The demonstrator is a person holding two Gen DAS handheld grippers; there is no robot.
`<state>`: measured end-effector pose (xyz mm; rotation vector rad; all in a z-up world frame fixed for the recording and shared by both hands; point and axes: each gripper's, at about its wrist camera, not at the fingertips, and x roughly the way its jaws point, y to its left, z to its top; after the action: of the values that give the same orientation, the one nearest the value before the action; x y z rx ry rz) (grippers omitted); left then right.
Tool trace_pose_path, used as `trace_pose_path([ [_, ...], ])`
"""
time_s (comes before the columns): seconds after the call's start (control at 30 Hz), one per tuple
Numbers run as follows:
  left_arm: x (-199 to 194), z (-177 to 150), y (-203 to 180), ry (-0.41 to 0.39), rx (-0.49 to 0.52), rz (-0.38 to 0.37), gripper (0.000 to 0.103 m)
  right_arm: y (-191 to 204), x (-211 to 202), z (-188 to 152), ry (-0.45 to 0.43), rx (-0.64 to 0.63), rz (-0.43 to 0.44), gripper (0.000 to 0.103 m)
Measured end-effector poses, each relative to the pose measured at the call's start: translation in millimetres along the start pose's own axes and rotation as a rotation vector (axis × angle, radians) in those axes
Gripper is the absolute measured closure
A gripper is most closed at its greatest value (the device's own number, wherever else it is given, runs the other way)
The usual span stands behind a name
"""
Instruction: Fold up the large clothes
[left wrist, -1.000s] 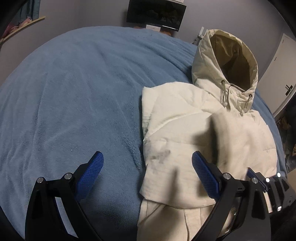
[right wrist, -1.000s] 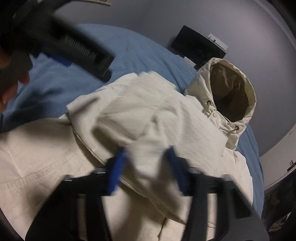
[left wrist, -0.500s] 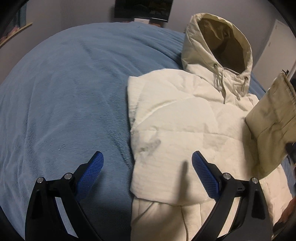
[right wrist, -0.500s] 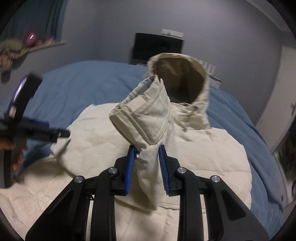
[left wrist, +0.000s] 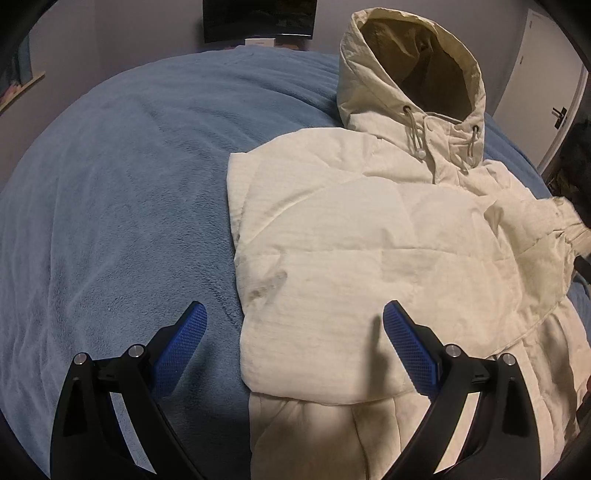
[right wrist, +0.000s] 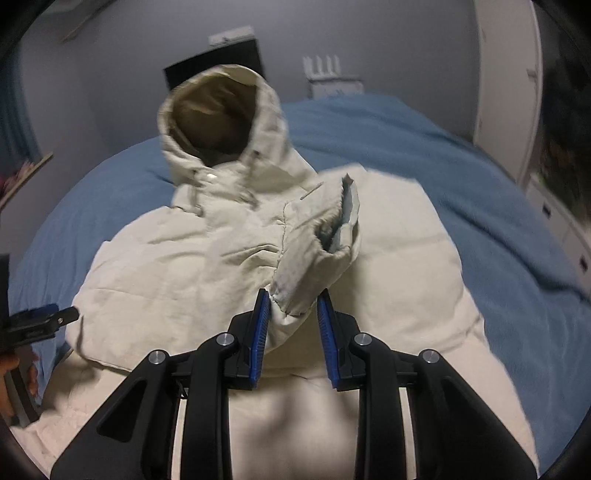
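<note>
A cream hooded jacket lies face up on a blue blanket, hood towards the far wall. One sleeve is folded across its chest. My left gripper hangs open over the jacket's left edge, nothing between its blue pads. In the right wrist view my right gripper is shut on the cuff of the other sleeve, lifted above the jacket's body. That cuff also shows at the right edge of the left wrist view, sleeve. The left gripper appears at the far left.
The blue blanket covers the bed on all sides of the jacket. A dark screen stands against the far wall. A white door and drawers are on the right. A person's hand holds the left gripper.
My right gripper has carried the sleeve cuff across the jacket from its left side to the right while rolling. The left gripper shifted slightly and stayed open.
</note>
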<state>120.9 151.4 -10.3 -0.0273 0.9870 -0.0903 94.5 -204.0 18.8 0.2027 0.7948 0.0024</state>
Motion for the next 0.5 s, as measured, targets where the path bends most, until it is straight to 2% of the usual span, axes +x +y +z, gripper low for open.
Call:
trace_pose_path([
  [0.13, 2, -1, -2, 0.006, 0.013, 0.007, 0.01, -16, 14, -9, 0.06, 0.046, 0.014, 0.079],
  [0.23, 4, -1, -4, 0.008, 0.017, 0.01, 0.01, -29, 17, -13, 0.074, 0.143, 0.089, 0.078],
  [0.27, 4, -1, -4, 0.008, 0.018, 0.009, 0.01, -34, 18, -12, 0.077, 0.165, 0.113, 0.074],
  [0.3, 4, -1, -4, 0.007, 0.019, 0.009, 0.01, -41, 19, -13, 0.081, 0.21, 0.166, 0.062],
  [0.33, 4, -1, -4, 0.007, 0.018, 0.009, 0.01, -44, 18, -13, 0.077, 0.238, 0.197, 0.055],
  [0.37, 4, -1, -4, 0.007, 0.018, 0.01, 0.01, -46, 17, -12, 0.069, 0.26, 0.22, 0.043],
  [0.43, 3, -1, -4, 0.005, 0.019, 0.009, 0.01, -53, 14, -10, 0.051, 0.298, 0.264, 0.037],
  [0.5, 3, -1, -5, 0.002, 0.024, 0.01, 0.01, -55, 16, -8, 0.05, 0.317, 0.289, 0.035],
])
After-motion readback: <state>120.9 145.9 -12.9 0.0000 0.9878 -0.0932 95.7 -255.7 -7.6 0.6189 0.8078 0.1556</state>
